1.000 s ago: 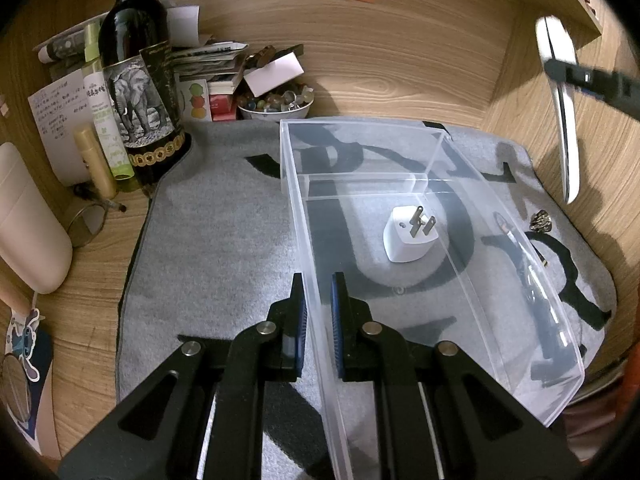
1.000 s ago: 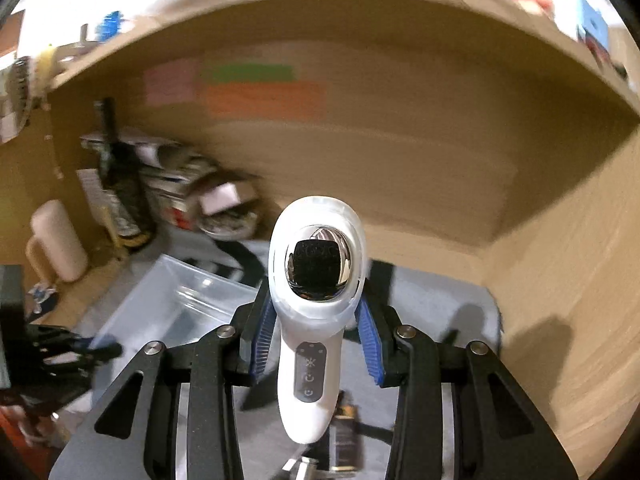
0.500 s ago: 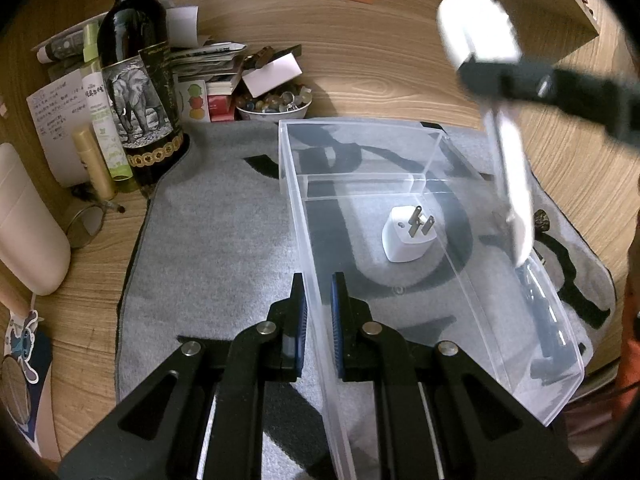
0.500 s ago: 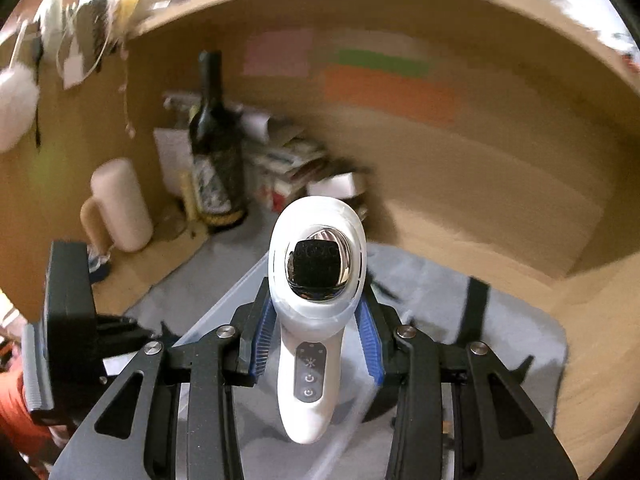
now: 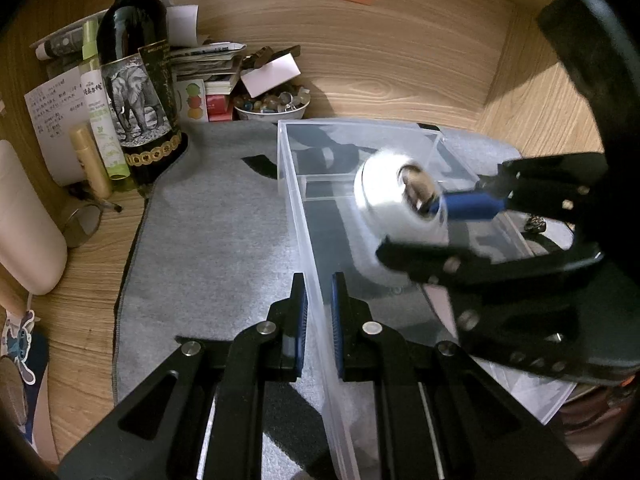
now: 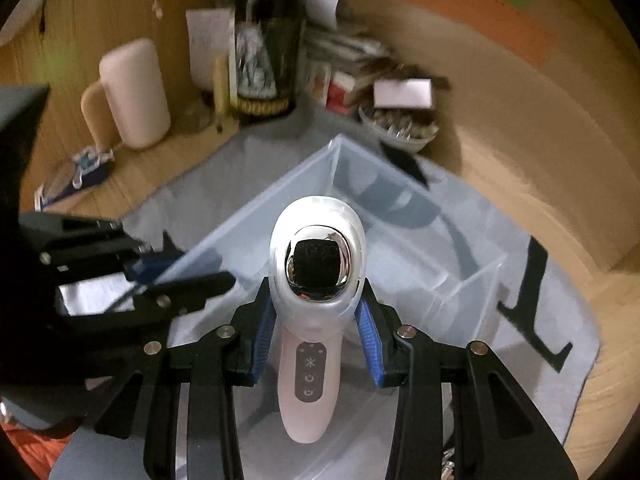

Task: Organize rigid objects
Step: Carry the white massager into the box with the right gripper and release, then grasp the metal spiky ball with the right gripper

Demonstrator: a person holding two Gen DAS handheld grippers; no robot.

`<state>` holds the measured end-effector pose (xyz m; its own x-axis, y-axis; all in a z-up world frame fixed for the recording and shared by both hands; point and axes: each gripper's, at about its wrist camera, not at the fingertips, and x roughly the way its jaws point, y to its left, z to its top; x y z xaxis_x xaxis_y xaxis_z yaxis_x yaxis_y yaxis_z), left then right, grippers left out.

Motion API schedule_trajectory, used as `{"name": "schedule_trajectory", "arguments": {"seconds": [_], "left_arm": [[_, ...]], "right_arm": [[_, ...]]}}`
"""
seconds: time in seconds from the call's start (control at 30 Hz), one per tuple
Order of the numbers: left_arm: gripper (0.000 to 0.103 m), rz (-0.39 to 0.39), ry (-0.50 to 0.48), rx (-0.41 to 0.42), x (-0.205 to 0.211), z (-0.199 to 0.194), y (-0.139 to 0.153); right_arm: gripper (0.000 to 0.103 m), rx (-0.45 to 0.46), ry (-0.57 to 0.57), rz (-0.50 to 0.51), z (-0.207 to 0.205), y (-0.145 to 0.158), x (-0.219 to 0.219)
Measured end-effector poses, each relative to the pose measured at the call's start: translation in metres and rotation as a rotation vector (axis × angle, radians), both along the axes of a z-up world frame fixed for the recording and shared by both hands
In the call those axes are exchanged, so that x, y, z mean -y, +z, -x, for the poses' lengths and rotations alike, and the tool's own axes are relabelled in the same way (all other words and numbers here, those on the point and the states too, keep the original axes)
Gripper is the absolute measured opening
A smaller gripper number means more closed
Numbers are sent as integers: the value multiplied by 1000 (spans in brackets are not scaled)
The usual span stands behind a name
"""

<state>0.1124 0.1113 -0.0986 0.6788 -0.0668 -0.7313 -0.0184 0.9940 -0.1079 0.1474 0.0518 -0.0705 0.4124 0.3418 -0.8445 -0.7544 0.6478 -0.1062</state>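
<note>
White device (image 6: 316, 304) between right jaws

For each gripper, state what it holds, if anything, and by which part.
The left gripper is shut on the bin's near side wall. The right gripper is shut on the white device, just below its chrome-faced head.

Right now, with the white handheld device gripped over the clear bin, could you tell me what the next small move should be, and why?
Probably lower the right gripper into the clear bin before releasing: the white device hangs above the bin's open compartment, and the left gripper pinches the bin wall.
</note>
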Motion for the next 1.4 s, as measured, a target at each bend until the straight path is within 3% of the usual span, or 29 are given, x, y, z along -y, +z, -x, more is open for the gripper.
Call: {"name": "schedule_trajectory", "arguments": {"seconds": [0.6, 1.0, 1.13, 1.4], "left_arm": [[10, -2, -2, 1, -1, 1, -1], [10, -10, 1, -1, 0, 3, 0], [11, -11, 2, -3, 0, 3, 0], [11, -23, 1, -4, 2, 5, 0]], "right_arm": [[39, -77, 12, 79, -7, -19, 0], [54, 50, -33, -1, -6, 23, 22], [68, 95, -65, -41, -6, 38, 33], [79, 172, -157, -88, -10, 60, 67]]}}
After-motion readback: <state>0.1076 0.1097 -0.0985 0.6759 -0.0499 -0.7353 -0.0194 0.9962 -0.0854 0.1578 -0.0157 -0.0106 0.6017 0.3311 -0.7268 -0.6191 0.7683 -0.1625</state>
